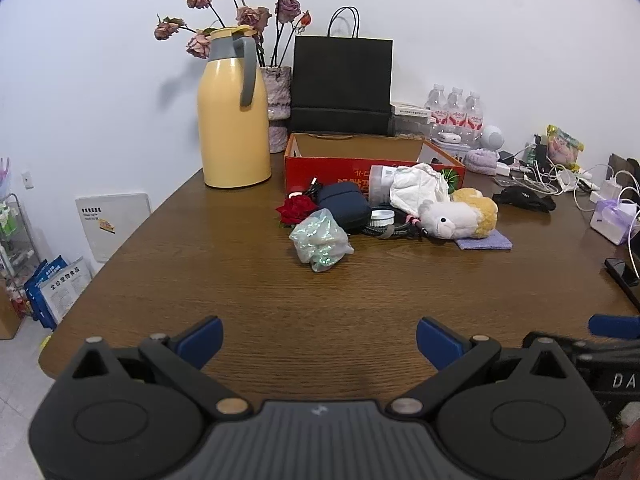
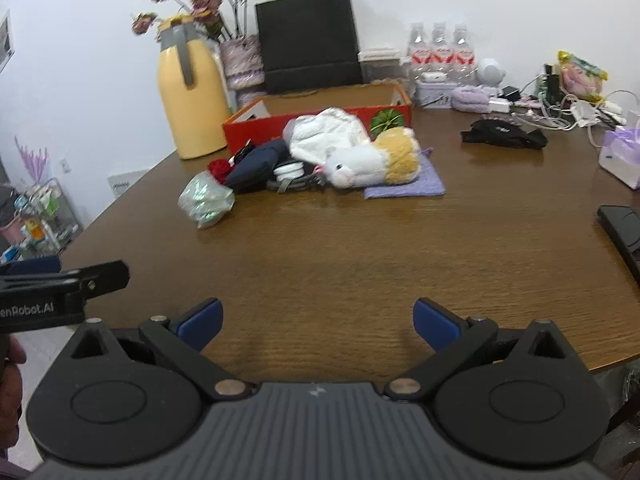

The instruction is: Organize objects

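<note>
A heap of loose things lies mid-table in front of a red cardboard box (image 1: 320, 166) (image 2: 256, 126): a plush sheep (image 1: 456, 216) (image 2: 372, 160), a white cloth bag (image 1: 416, 186) (image 2: 328, 132), a navy pouch (image 1: 344, 204) (image 2: 256, 166), a crumpled clear bag (image 1: 320, 242) (image 2: 206, 200), a red rose (image 1: 296, 208) and a purple cloth (image 1: 484, 243) (image 2: 408, 186). My left gripper (image 1: 319, 340) hangs open over the near table edge, well short of the heap. Beside it my right gripper (image 2: 318, 322) is open too, with nothing between its fingers.
A yellow thermos jug (image 1: 232, 120) (image 2: 190, 96), a vase of dried roses (image 1: 276, 96) and a black paper bag (image 1: 342, 84) (image 2: 308, 52) stand behind the box. Water bottles (image 1: 456, 114), cables (image 1: 560, 178), a black strap (image 2: 504, 134) and a phone (image 2: 624, 232) crowd the right side.
</note>
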`<state>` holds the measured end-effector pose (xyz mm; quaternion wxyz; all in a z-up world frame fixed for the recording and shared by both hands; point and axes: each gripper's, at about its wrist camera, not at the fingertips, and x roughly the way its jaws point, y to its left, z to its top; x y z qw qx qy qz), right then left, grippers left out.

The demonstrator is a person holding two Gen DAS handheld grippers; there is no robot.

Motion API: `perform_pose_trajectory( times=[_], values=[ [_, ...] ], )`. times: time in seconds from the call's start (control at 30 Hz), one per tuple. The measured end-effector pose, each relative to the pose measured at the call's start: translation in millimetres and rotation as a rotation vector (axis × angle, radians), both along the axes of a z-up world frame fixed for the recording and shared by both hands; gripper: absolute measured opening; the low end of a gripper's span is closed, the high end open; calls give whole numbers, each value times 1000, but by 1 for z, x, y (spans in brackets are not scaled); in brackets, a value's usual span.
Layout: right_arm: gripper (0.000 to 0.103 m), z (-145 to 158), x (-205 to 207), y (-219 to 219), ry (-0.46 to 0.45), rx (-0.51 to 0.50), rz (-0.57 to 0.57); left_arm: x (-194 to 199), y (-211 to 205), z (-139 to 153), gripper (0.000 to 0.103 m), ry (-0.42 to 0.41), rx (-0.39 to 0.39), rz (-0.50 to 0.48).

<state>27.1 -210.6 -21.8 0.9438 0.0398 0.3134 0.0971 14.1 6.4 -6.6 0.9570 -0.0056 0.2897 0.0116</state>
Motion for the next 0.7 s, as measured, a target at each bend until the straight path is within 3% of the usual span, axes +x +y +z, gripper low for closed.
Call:
perform_pose_trajectory(
  times=[0.1, 0.23, 0.7],
  values=[
    [103, 1, -1, 1, -25, -24, 9, 0, 0, -2, 103, 9, -22, -24],
    [103, 3, -10, -4, -113, 31, 53, -3, -5, 0, 103, 1, 5, -40],
    [103, 7, -10, 9, -77, -77, 29, -6, -4, 2, 103, -6, 17, -32]
  ],
)
